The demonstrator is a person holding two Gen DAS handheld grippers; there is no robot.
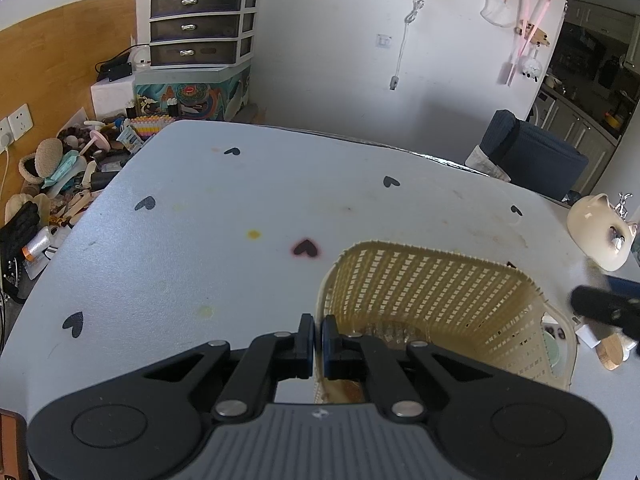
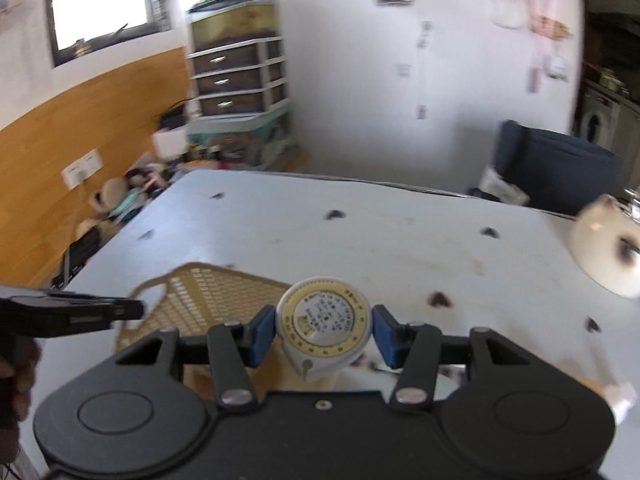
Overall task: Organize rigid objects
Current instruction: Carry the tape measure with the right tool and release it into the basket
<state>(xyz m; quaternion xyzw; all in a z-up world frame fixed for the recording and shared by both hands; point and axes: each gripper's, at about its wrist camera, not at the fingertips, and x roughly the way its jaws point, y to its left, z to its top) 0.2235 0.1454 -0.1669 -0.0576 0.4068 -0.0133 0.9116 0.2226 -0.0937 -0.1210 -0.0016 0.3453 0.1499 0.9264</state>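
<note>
Left gripper (image 1: pixel 317 334): its 2 fingers pinch the near rim of the yellow basket (image 1: pixel 432 292), one pad on each side of the wall. Basket stands on the white table (image 1: pixel 240 208) (heart-print cover); something brown lies at its bottom, too hidden to identify.

Right gripper (image 2: pixel 323 330): blue pads (image 2: pixel 262 336) clamp a round tape measure (image 2: pixel 322 326), yellow dial facing the camera, held above the table just right of the basket. View blurred. Cream cat-shaped pot (image 1: pixel 600 236) sits at the table's right edge.
</note>
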